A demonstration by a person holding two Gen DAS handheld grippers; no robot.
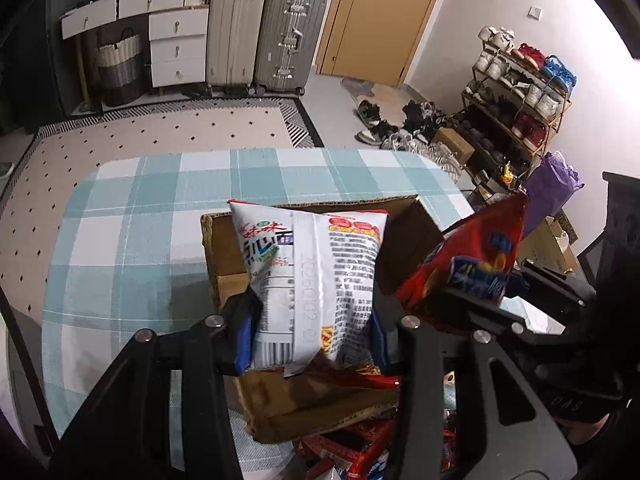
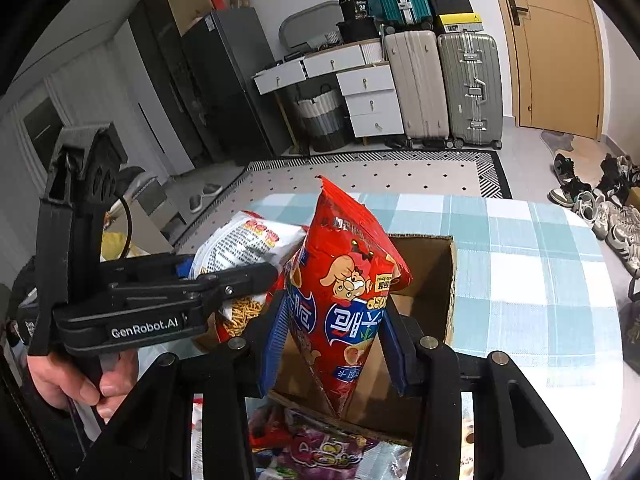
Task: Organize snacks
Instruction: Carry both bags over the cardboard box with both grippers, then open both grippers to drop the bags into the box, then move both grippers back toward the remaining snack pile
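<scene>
My left gripper is shut on a white snack bag with red and black print, held upright over an open cardboard box on the checked tablecloth. My right gripper is shut on a red snack bag with a cartoon face, held upright over the same box. In the left wrist view the red bag and right gripper are just to the right. In the right wrist view the white bag and left gripper are just to the left.
More snack packets lie on the table in front of the box, near me. The teal-and-white checked table stretches left and beyond the box. Suitcases, drawers, a door and a shoe rack stand across the room.
</scene>
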